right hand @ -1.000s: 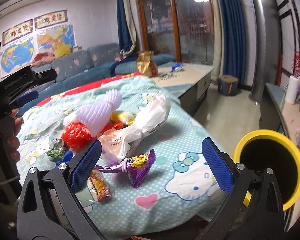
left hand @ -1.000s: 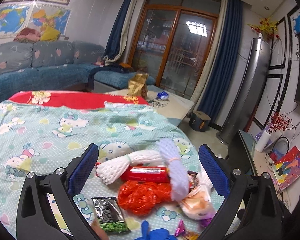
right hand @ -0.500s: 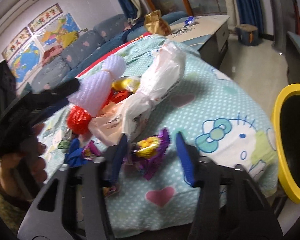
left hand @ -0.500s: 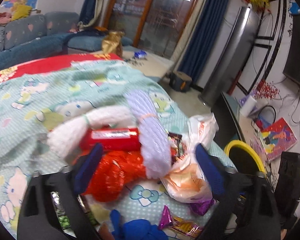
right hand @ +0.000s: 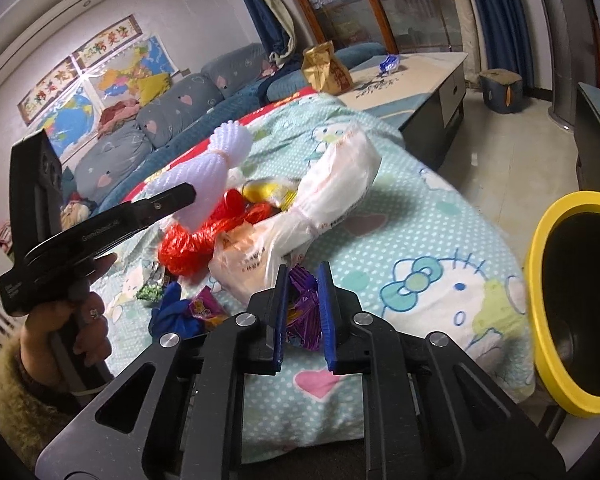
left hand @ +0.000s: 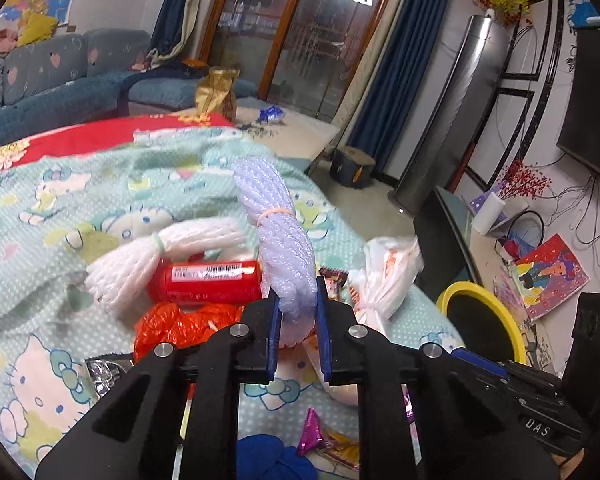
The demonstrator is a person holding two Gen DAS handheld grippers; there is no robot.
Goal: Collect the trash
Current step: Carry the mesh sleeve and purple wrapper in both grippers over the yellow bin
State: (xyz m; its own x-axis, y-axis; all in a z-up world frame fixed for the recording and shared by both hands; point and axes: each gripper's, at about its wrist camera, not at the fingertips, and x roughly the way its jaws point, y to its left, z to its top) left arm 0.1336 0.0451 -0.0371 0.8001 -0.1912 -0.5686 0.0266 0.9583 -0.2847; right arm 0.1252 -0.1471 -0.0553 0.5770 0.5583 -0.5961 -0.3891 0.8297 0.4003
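We'd just closed both — left gripper (left hand: 298, 312) pinched the lilac foam-net sleeve (left hand: 276, 236), right gripper (right hand: 303, 312) the purple foil wrapper (right hand: 302, 312) — ready for the yellow-rimmed black bin (right hand: 540, 280) nr the bed.

Purple wrapper (right hand: 302, 312) mostly hidden btwn right gripper's pads. Yellow bin (right hand: 540, 280) cut off at frame edge. Green snack packet (right hand: 150, 292) too small/blurred to read.
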